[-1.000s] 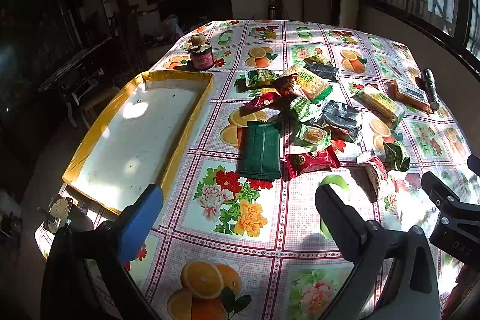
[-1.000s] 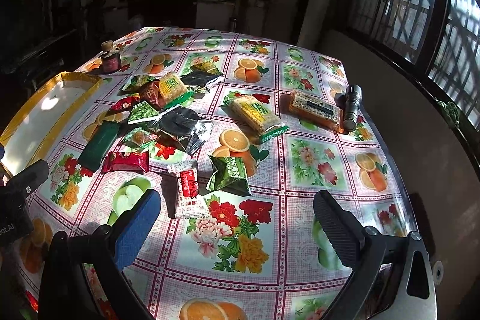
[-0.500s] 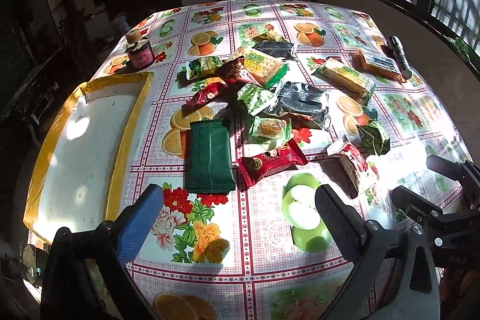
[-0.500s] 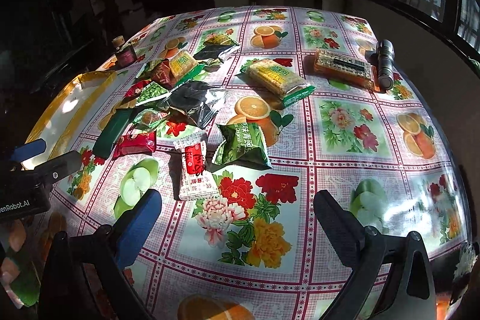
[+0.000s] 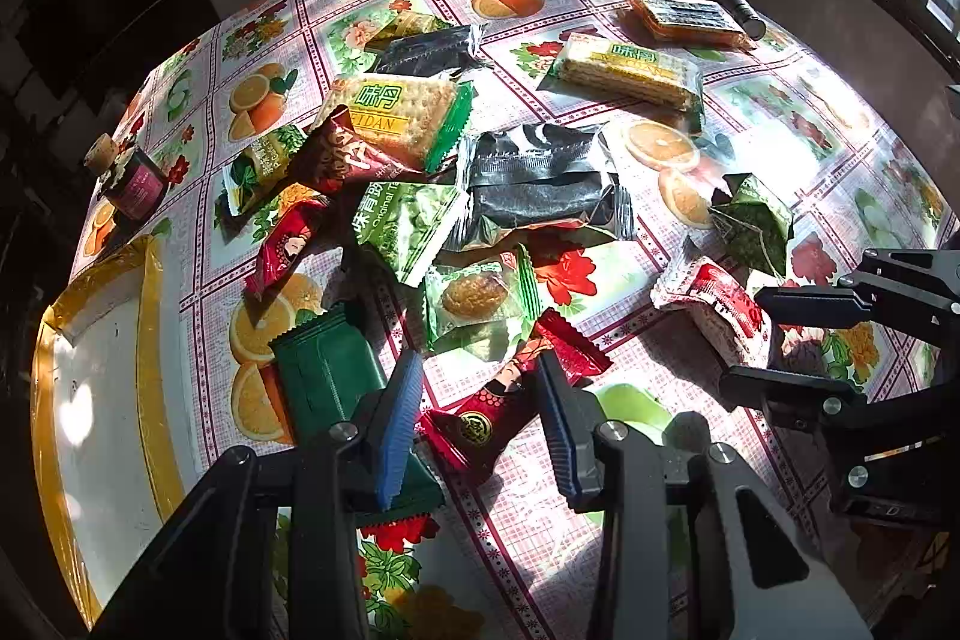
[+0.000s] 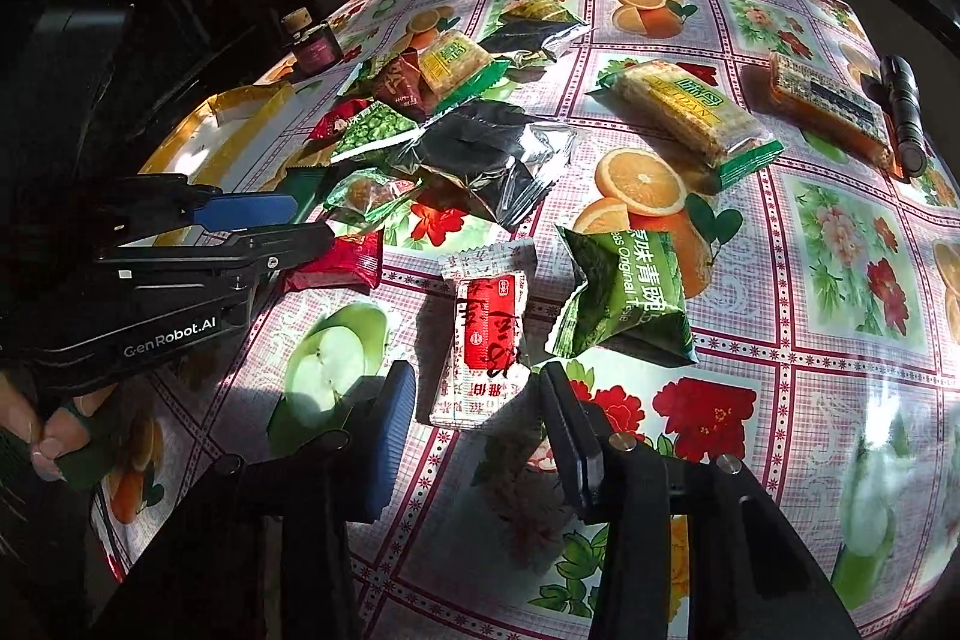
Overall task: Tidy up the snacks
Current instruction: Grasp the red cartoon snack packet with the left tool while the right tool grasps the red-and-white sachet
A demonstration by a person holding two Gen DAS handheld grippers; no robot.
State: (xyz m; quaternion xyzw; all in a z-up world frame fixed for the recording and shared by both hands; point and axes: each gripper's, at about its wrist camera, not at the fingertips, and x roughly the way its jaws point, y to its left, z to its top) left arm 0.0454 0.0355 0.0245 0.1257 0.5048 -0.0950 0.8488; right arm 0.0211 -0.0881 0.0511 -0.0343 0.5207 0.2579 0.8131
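Observation:
Several snack packets lie scattered on a floral tablecloth. My left gripper (image 5: 477,412) is open, its fingers straddling a red packet (image 5: 510,400) beside a dark green packet (image 5: 324,376). My right gripper (image 6: 477,418) is open around the near end of a white-and-red packet (image 6: 486,334), with a green pea packet (image 6: 624,292) just right of it. The left gripper also shows in the right wrist view (image 6: 282,226), over the red packet (image 6: 342,265). The right gripper shows in the left wrist view (image 5: 774,340) at the white-and-red packet (image 5: 714,310).
A yellow-rimmed white tray (image 5: 150,340) sits at the table's left. A small dark jar (image 5: 129,178) stands behind it. Cracker packs (image 6: 684,112), an orange pack (image 6: 834,106) and a black flashlight (image 6: 903,112) lie at the far right, near the table edge.
Both grippers have dropped down and forward to the table and narrowed, the left around the red packet, the right around the white-and-red packet.

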